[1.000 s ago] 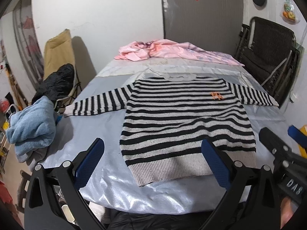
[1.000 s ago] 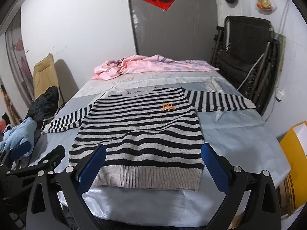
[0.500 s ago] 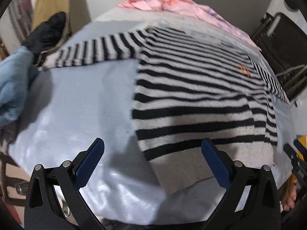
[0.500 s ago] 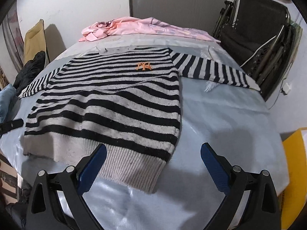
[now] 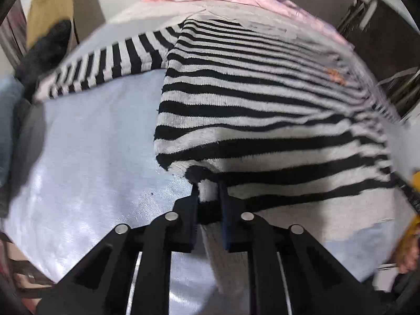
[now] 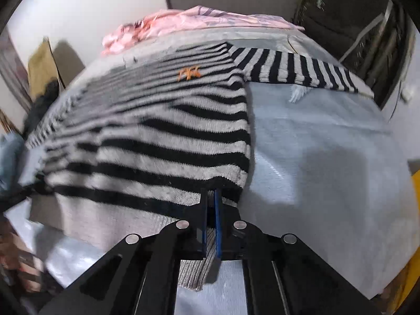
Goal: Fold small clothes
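L gripper (image 5: 208, 194): fingers (image 5: 193, 210) nearly closed, narrow gap w/ a pinch of striped sweater (image 5: 262, 110) between them, at the lower left side edge just above the grey hem band. Fabric bunches up into a small ridge where it's clamped.

R gripper (image 6: 210, 204): fingers (image 6: 217, 223) pressed almost together, blue pads visible, clamped on the sweater (image 6: 162, 141) at the lower right corner; a strip of ribbed grey hem hangs out below the jaws toward the camera.

Both grippers point forward & down over the near edge of the table (image 5: 86, 144), low to the surface, one at each bottom corner of the garment. Part of a hand shows at far right edge of L view, blurred.

Sweater: black/grey horizontal stripes, grey ribbed hem, small orange logo (image 6: 189, 73) on the chest. Lies front-up, spread on the pale blue-grey table cover (image 6: 328, 144), neck pointing away. L sleeve (image 5: 105, 65) stretched out to the left, R sleeve (image 6: 296, 71) out to the right, both flat. Body mostly flat, slightly rumpled near the two grip points.

Pink cloth (image 6: 183, 23) heaped at the far end of the table, apart from the sweater. Dark folding chair (image 6: 367, 26) beyond the far right corner.
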